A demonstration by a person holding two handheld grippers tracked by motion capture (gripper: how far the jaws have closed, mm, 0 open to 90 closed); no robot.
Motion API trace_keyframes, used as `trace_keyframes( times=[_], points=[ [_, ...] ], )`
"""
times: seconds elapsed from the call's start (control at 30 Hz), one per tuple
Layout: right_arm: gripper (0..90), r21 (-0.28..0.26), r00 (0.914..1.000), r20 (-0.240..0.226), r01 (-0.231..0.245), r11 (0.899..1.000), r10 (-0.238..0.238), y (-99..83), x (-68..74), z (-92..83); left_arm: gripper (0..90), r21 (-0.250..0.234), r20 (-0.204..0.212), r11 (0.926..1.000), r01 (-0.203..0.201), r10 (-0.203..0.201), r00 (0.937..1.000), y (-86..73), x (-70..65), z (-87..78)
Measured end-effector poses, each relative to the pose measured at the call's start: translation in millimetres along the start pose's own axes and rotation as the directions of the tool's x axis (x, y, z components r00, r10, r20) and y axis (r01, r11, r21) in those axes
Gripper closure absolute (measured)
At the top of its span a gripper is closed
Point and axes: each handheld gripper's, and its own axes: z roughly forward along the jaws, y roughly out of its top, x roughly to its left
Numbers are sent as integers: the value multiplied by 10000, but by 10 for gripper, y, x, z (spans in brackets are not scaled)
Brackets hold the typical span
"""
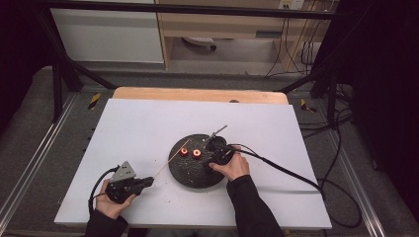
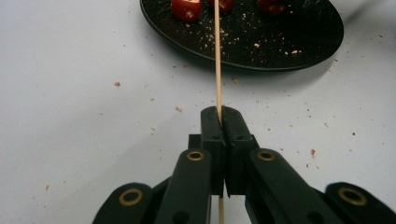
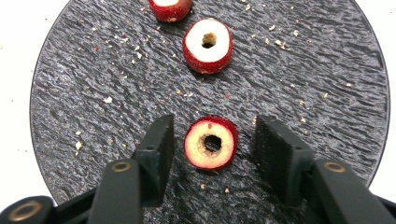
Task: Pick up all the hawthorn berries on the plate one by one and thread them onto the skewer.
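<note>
In the left claw (image 2: 219,122), clamped, the skewer (image 2: 217,56) points at the plate (image 2: 299,51); right claw (image 3: 212,140) apart.

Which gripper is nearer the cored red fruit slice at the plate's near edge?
Right. The right gripper straddles the cored red fruit slice, jaws apart from it. The left gripper sits off the round black plate, clamping a wooden skewer.

- Black round plate (image 1: 195,173): centre of white table (image 1: 133,128); bare surface on all sides.
- Wooden skewer (image 1: 170,159): slants across plate's left rim, barring that approach.
- Cored red fruit pieces (image 3: 207,45): spaced apart; gaps passable.
- Right gripper (image 3: 211,144): jaws flank nearest piece, both pads apart from it.
</note>
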Motion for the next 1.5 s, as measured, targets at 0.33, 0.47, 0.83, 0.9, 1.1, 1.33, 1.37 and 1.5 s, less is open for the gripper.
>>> trace_keyframes(
  times=[0.33, 0.47, 0.83, 0.9, 1.1, 1.33, 1.37, 1.5],
  points=[
    [586, 349, 9993, -197, -312, 9989, 319, 15, -21, 47, 883, 8, 12, 10000, -16, 16, 10000, 2, -3, -1],
    [606, 424, 9987, -291, -407, 9983, 420, 19, -32, 57, 882, 17, 9, 10000, -21, 21, 10000, 2, -3, -1],
    [617, 369, 9958, -444, -782, 9963, 798, 29, -36, -12, 883, -18, -1, 10000, -68, 68, 10000, 5, -13, 0],
    [618, 247, 9952, -503, -828, 9963, 839, 32, -42, -53, 883, -24, -1, 10000, -77, 77, 10000, 6, -15, 1],
    [620, -144, 9934, -540, -1019, 9947, 1009, 34, -56, -174, 883, -56, -7, 9999, -89, 89, 10000, 8, -26, 1],
    [621, -854, 9903, -590, -1302, 9878, 1255, 9, -61, -297, 883, -96, -3, 9999, -95, 95, 10000, 9, -38, 4],
    [621, -1134, 9893, -679, -1366, 9841, 1295, -9, -72, -325, 882, -102, -4, 9999, -98, 97, 10000, 9, -41, 6],
    [621, -1601, 9869, -773, -1522, 9753, 1413, -48, -81, -357, 882, -134, -4, 9999, -90, 90, 10000, 10, -52, 12]
  ],
)
